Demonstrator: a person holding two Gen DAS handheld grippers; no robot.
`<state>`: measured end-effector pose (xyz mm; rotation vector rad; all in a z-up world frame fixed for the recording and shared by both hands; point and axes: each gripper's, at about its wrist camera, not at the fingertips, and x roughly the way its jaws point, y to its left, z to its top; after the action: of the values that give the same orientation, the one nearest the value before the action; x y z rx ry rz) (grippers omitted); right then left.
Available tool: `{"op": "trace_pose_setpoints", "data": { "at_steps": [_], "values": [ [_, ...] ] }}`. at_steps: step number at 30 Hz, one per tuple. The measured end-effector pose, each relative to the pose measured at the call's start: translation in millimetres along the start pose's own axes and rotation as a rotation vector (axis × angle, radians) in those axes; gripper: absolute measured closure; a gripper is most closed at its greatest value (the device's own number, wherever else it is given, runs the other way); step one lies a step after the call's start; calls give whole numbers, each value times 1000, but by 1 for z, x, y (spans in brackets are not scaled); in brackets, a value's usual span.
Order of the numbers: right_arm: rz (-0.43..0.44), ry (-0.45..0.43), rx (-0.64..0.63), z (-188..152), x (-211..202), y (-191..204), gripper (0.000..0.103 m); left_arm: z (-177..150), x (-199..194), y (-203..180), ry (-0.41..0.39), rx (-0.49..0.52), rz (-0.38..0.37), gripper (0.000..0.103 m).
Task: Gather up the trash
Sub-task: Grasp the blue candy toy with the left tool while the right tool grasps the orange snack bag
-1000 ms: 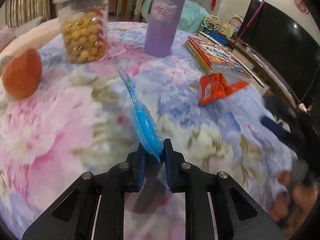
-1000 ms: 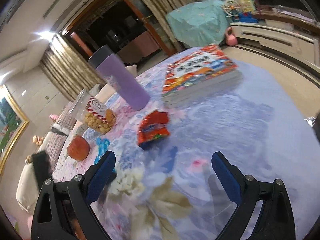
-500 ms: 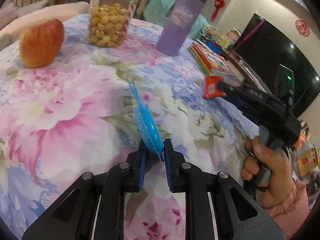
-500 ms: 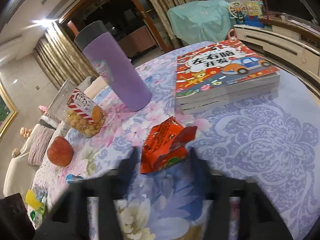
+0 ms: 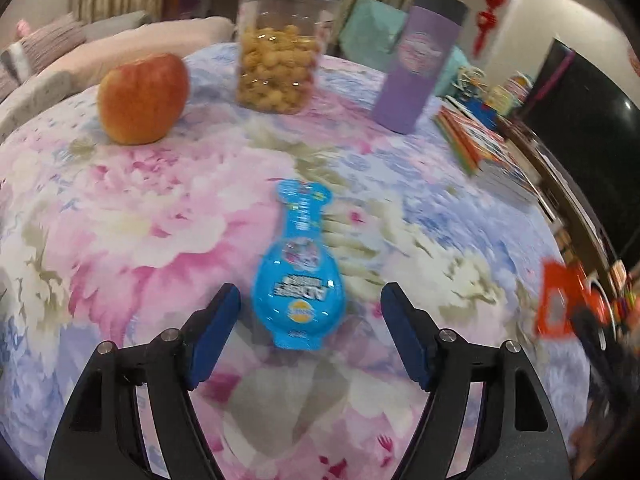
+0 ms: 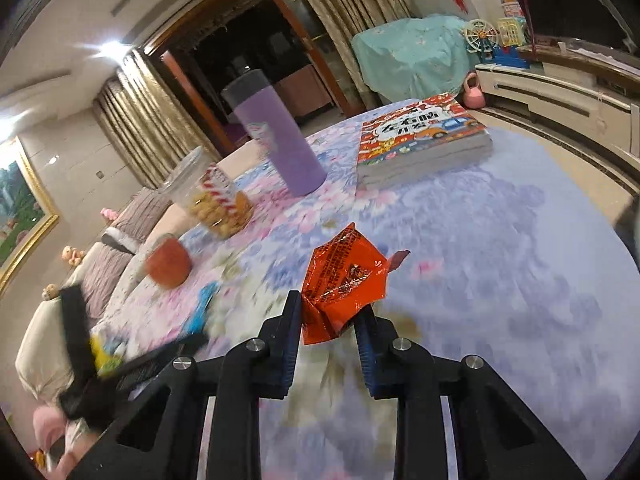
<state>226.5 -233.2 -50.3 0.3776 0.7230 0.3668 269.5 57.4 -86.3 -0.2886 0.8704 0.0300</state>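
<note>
A blue candy packet [image 5: 298, 280] lies flat on the flowered tablecloth [image 5: 140, 220], label up. My left gripper [image 5: 310, 292] is open around its wide end, jaws opening, and neither pad touches it. In the right wrist view a crumpled orange-red snack wrapper [image 6: 344, 276] sticks up between the blue pads. My right gripper [image 6: 328, 312] is closing on it, with the pads pressing its lower end. The same wrapper [image 5: 560, 304] shows blurred at the right edge of the left wrist view, and the blue packet [image 6: 200, 308] shows blurred at the left of the right wrist view.
An apple [image 5: 142, 98], a clear tub of puffed snacks [image 5: 280, 44] and a purple tumbler [image 5: 416, 68] stand along the far side of the table. A stack of children's books [image 6: 420, 140] lies at the far right. A sofa and a TV cabinet lie beyond the table.
My left jaws have spread and let go of the blue packet, which now lies flat. My right gripper went from wide open to shut on the orange wrapper.
</note>
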Motion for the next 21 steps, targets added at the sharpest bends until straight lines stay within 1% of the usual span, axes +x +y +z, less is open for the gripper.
{"op": "trace_pose_setpoints", "data": {
  "at_steps": [1,2,3,4,7,10,19,21],
  "values": [
    [2,-2,-3,-5,-7,2,77,2,1,3,-4,-9,-1,30],
    [2,-4,-9,-12,-17,2,77,4,1,6,-12,-21,1,33],
    [2,-4,-10,-18,-23,3,77,4,2,7,-21,-27,10,54],
    [3,-5,-10,-23,-29,3,77,5,3,9,-19,-31,9,63],
    [-10,-15,-10,-35,-44,0,77,4,-1,7,-35,-20,9,63],
    [-17,-26,3,-44,-56,-5,77,-8,-14,-10,-46,43,8,63],
    [-51,-62,3,-54,-89,-22,77,-75,-55,-93,-34,283,-120,63],
    [-58,-68,7,-56,-96,-28,77,-86,-58,-108,-26,330,-128,63]
  ]
}}
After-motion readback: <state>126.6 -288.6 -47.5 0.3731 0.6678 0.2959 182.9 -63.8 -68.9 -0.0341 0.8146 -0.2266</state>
